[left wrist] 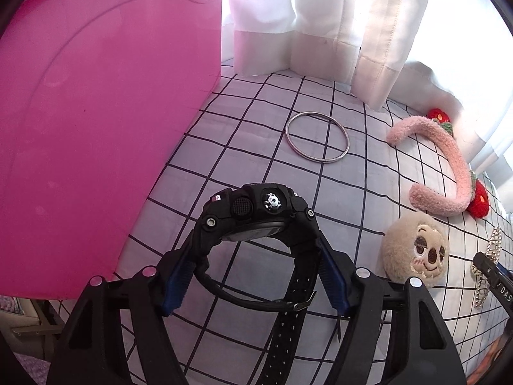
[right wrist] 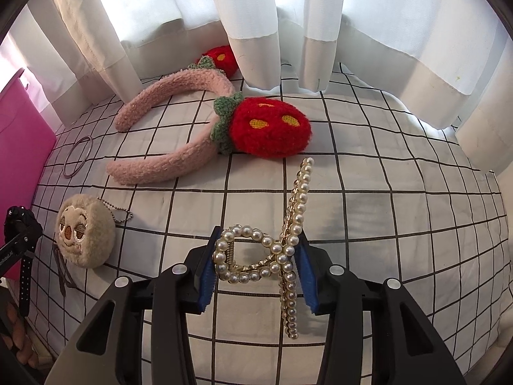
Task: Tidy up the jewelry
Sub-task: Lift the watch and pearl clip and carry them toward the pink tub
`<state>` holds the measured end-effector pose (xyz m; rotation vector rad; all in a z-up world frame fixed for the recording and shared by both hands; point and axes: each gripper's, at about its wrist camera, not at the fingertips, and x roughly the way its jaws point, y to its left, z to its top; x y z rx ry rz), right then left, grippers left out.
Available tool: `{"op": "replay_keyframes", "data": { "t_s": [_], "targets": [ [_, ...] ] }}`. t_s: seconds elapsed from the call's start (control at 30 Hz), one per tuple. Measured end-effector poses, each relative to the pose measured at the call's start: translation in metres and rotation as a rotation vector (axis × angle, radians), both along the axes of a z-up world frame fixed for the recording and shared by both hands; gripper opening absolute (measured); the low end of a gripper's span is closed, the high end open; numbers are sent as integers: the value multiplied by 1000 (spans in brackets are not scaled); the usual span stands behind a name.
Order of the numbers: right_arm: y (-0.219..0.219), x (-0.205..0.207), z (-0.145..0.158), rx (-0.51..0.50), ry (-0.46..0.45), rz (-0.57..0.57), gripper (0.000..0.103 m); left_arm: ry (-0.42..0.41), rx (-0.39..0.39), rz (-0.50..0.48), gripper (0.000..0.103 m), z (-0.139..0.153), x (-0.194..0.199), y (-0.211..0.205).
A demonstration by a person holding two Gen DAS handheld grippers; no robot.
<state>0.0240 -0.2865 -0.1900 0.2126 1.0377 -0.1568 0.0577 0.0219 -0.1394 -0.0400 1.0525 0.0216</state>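
Observation:
My left gripper [left wrist: 256, 256] is shut on a black digital watch [left wrist: 256, 211], its blue pads pressing the strap on both sides. The watch hangs above the checked bed cover [left wrist: 256, 122], strap end dangling. My right gripper [right wrist: 258, 250] is shut on a pearl hair claw [right wrist: 296, 211], with the pearl loop against the left pad and the long pearl arm against the right pad. A silver bangle [left wrist: 316, 137] lies flat on the cover beyond the watch. In the right wrist view the watch [right wrist: 17, 216] shows at the far left edge.
A large pink container [left wrist: 96, 128] stands close on the left. A pink fuzzy headband with red strawberries [right wrist: 179, 163] and a beige plush face charm [right wrist: 85, 234] lie on the cover. White curtains [right wrist: 256, 16] hang along the far edge.

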Motion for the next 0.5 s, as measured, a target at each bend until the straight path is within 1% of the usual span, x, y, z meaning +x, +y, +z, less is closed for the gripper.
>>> {"op": "replay_keyframes", "data": {
  "t_s": [0.2, 0.5],
  "targets": [
    [-2, -3, 6, 5, -16, 3, 42, -18, -2, -13, 67, 10, -3, -3],
    [0, -6, 32, 5, -61, 18, 42, -59, 7, -44, 67, 29, -8, -6]
  ]
}}
